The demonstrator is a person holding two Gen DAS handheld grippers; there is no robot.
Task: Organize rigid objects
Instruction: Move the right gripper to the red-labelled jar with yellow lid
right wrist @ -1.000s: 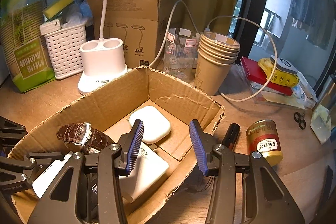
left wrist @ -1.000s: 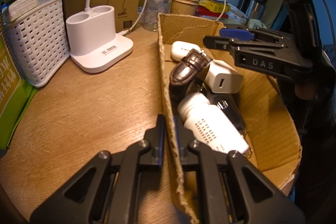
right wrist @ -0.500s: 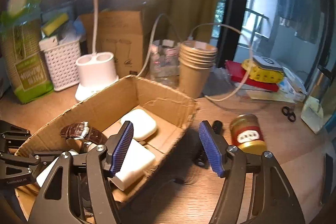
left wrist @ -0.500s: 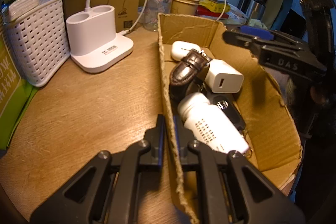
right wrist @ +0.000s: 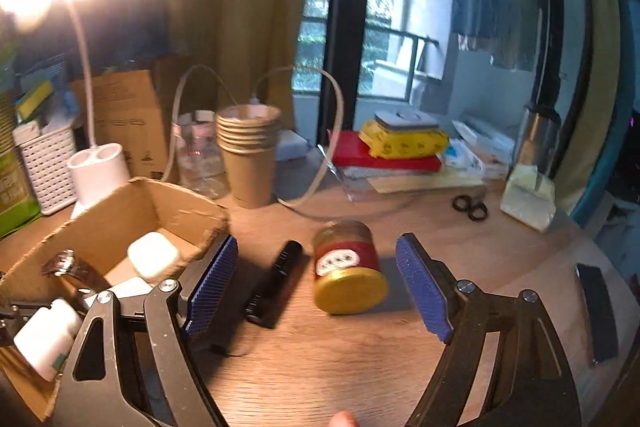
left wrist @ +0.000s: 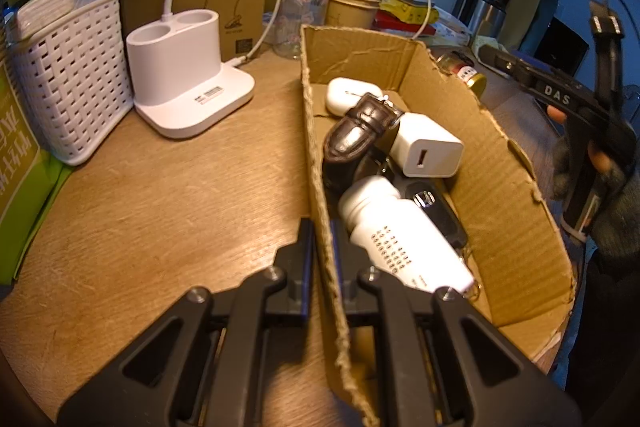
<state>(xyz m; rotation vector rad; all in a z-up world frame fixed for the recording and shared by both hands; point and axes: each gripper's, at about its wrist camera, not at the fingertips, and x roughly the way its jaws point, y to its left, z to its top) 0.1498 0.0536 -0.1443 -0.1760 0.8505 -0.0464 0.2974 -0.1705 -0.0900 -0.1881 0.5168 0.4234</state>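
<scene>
My left gripper (left wrist: pixel 323 259) is shut on the near side wall of an open cardboard box (left wrist: pixel 500 187). Inside lie a white earbud case (left wrist: pixel 348 95), a brown watch (left wrist: pixel 356 131), a white charger (left wrist: pixel 428 147), a white bottle (left wrist: pixel 400 239) and a black car key (left wrist: pixel 436 211). My right gripper (right wrist: pixel 317 238) hovers over the table to the right of the box (right wrist: pixel 120 211). Its jaws are opening, with nothing between the blue pads. Ahead of it, a red jar with a gold lid (right wrist: pixel 346 267) lies on its side, with a black cylinder (right wrist: pixel 276 275) to its left.
A white lamp base (left wrist: pixel 180 79), a white basket (left wrist: pixel 68 83) and a green bag (left wrist: pixel 16 155) stand left of the box. Behind are stacked paper cups (right wrist: pixel 248 155), red and yellow boxes (right wrist: pixel 396 147) and scissors (right wrist: pixel 470 207). A dark flat slab (right wrist: pixel 596 311) lies far right.
My right gripper swung out from over the box to the right, and its jaws spread wide. The jar and black cylinder now lie ahead of it. The left gripper kept still.
</scene>
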